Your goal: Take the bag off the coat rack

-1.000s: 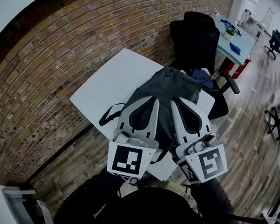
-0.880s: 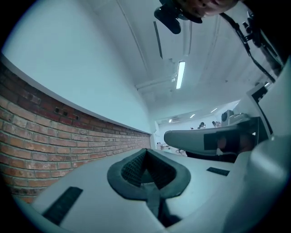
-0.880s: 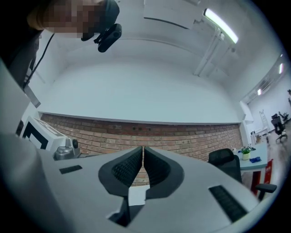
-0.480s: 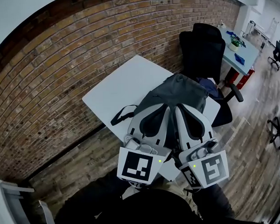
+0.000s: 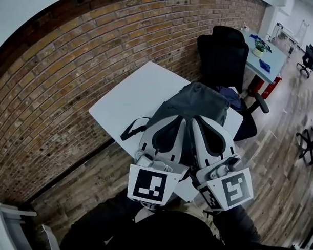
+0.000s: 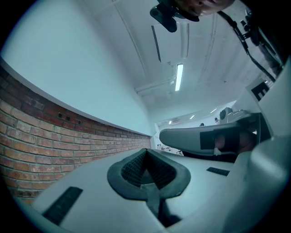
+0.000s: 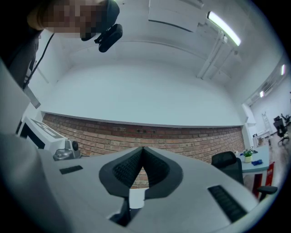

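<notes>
A dark grey backpack (image 5: pixel 196 99) lies on the white table (image 5: pixel 130 94), one black strap (image 5: pixel 132 128) trailing off its left side. No coat rack shows in any view. My left gripper (image 5: pixel 182 122) and right gripper (image 5: pixel 196 119) are held side by side close to my body, above the bag's near end, and cover part of it. Both are shut with nothing between the jaws. In the left gripper view the closed left gripper (image 6: pixel 145 150) points up at the ceiling. In the right gripper view the right gripper (image 7: pixel 142 149) faces the brick wall.
A brick wall (image 5: pixel 67 74) runs behind the table. A black office chair (image 5: pixel 224 45) stands at the table's far right end. Beyond it is a pale blue desk (image 5: pixel 266 49) with a small plant. Wood floor lies to the right.
Both grippers stay shut and side by side over the bag. They and the table sit slightly further right in the head view than a second ago.
</notes>
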Motion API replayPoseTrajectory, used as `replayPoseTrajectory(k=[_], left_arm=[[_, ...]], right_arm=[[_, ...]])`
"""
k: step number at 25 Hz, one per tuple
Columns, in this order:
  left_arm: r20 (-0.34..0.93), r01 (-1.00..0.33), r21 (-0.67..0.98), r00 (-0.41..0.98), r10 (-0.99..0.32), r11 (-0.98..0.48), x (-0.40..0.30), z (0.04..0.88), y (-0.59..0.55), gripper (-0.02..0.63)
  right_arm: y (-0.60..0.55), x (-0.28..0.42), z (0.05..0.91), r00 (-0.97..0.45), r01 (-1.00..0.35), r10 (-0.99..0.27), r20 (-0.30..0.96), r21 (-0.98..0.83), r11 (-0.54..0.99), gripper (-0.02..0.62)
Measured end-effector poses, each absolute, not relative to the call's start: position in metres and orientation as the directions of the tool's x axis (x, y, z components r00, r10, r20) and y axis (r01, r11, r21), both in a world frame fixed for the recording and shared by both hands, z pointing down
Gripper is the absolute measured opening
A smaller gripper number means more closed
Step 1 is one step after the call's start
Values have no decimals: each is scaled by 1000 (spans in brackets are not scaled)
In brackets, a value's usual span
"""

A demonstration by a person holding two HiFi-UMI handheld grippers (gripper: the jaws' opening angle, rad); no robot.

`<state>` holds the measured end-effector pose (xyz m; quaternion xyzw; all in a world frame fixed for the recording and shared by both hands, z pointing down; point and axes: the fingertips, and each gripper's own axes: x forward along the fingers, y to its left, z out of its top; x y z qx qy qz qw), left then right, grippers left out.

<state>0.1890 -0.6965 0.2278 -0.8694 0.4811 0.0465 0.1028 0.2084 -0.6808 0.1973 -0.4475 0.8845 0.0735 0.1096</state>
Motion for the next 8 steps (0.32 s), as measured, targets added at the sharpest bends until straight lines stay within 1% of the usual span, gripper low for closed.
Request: replayPoseTrajectory(k=[4, 8], left_arm=[[-176, -844, -129, 536, -826, -521, 193, 229, -701, 9], [-169, -843, -126, 537, -826, -522, 199, 233, -705, 9]], right_arm=[[-685, 216, 205, -562, -820, -792, -241, 34, 571, 8], [-689, 218, 203, -571, -809, -781, -255, 14, 587, 8]])
